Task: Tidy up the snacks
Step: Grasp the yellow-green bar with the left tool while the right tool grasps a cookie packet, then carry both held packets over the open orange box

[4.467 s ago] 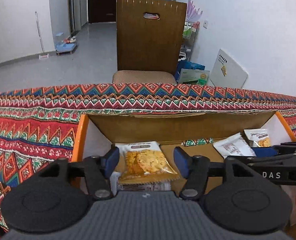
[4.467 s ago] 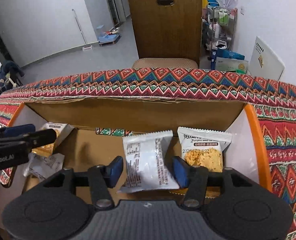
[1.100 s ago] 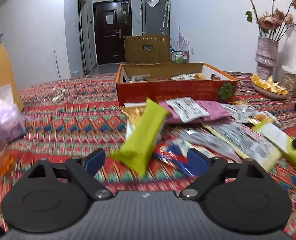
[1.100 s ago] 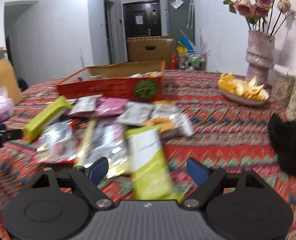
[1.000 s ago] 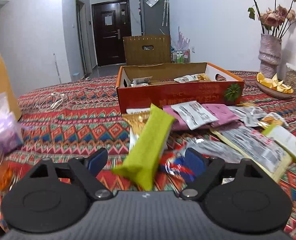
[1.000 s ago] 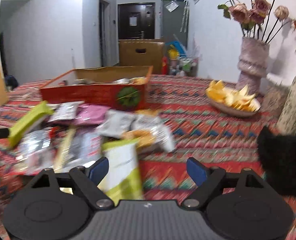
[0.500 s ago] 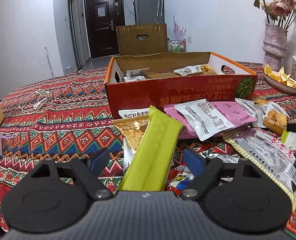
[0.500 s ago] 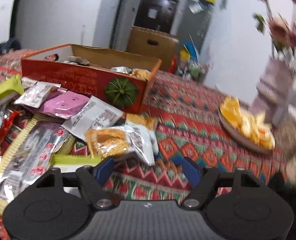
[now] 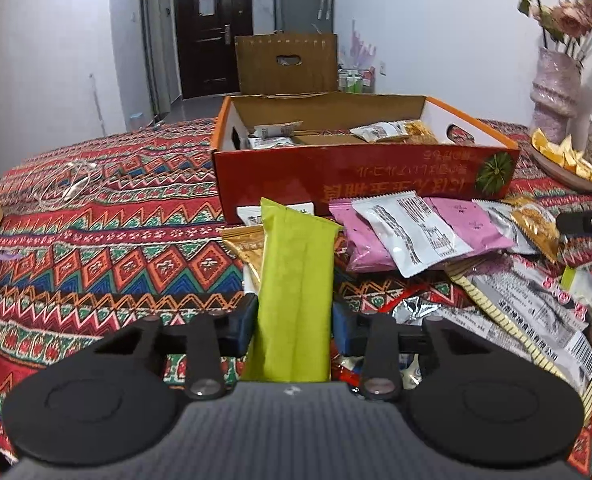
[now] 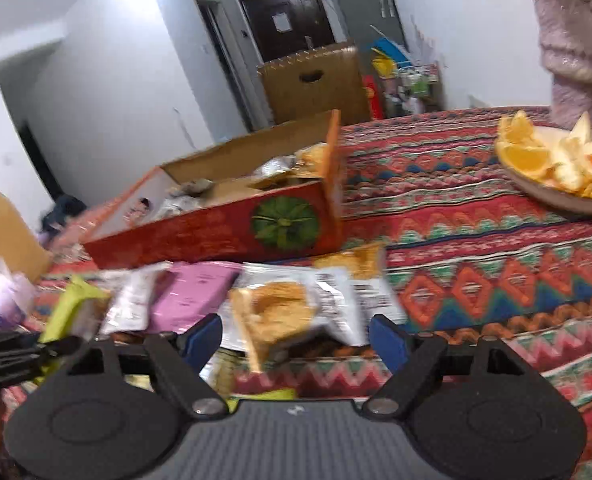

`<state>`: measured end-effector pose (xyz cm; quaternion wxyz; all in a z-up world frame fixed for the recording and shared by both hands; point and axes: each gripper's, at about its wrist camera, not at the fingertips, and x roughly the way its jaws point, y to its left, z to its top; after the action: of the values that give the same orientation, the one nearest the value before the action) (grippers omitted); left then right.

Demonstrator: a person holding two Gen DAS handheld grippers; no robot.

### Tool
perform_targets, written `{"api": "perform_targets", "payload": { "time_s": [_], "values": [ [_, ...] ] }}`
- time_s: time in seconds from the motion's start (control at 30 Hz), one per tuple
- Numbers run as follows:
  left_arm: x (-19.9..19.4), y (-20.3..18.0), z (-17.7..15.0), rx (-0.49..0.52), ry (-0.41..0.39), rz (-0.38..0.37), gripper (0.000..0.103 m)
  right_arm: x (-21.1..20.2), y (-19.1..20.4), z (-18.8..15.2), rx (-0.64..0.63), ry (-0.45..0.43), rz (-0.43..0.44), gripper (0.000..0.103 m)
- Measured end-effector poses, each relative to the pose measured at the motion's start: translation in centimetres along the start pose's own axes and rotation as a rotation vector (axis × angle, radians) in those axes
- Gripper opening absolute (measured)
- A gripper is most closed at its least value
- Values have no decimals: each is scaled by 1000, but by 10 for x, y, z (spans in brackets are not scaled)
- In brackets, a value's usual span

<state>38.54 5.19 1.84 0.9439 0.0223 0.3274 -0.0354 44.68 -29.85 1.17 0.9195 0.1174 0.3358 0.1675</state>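
- Woven zigzag cloth (image 9: 116,248), red/green/blue, covers the whole tabletop; white walls, dark door (image 9: 212,28) at far end of rm
- L gripper (image 9: 292,320) clamped on lime-green packet (image 9: 296,280), pads pressing both sides; packet sticks fwd over the snack heap
- R gripper (image 10: 296,340) jaws wide, just been opening; biscuit packet (image 10: 280,316) w/ clear window sits between them, pads not touching
- Pink packet (image 9: 468,224), white packet (image 9: 412,236) crowd the cloth in front of red box (image 9: 356,176); a few snacks inside
- Fruit dish (image 10: 556,196) & vase (image 9: 556,88) to the right; wooden chair (image 9: 288,64) behind box
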Motion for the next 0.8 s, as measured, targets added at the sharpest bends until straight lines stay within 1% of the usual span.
{"api": "perform_targets", "payload": {
  "time_s": [0.03,0.07,0.1,0.13,0.17,0.23,0.33,0.37,0.4,0.43,0.47,0.53,0.6,0.63,0.73,0.8],
  "values": [
    [-1,1,0,-9,-1,3,38,2,5,-2,-21,-9,-3,80],
    [-3,2,0,-13,-3,6,38,5,11,-2,-65,-33,-37,80],
    [-5,2,0,-16,-8,7,38,9,17,-3,-125,-58,-91,80],
    [-7,3,0,-20,-11,7,38,16,21,-2,-184,-66,-144,80],
    [-9,3,0,-26,-14,8,38,22,23,-1,-210,-57,-164,80],
    [-13,3,-1,-33,-13,13,38,32,21,3,-200,-18,-134,77],
    [-20,2,-4,-42,-15,14,38,39,19,6,-196,18,-115,74],
    [-22,2,-5,-46,-15,14,38,39,19,6,-192,26,-109,71],
    [-25,1,-6,-50,-16,12,38,38,18,6,-185,35,-106,66],
    [-28,0,-7,-53,-18,12,38,37,19,5,-182,44,-107,64],
    [-31,-1,-8,-56,-19,12,38,37,20,2,-192,56,-110,60],
    [-38,-3,-10,-61,-24,8,38,32,25,-6,-228,83,-119,56],
    [-47,-5,-13,-69,-31,5,38,26,30,-16,-264,79,-140,43],
    [-51,-6,-14,-71,-32,4,38,22,31,-19,-267,74,-147,40],
    [-64,-11,-20,-72,-39,-1,38,9,33,-25,-248,66,-139,39],
    [-75,-14,-23,-75,-44,-1,38,-1,34,-29,-244,41,-142,39]
  ]
}}
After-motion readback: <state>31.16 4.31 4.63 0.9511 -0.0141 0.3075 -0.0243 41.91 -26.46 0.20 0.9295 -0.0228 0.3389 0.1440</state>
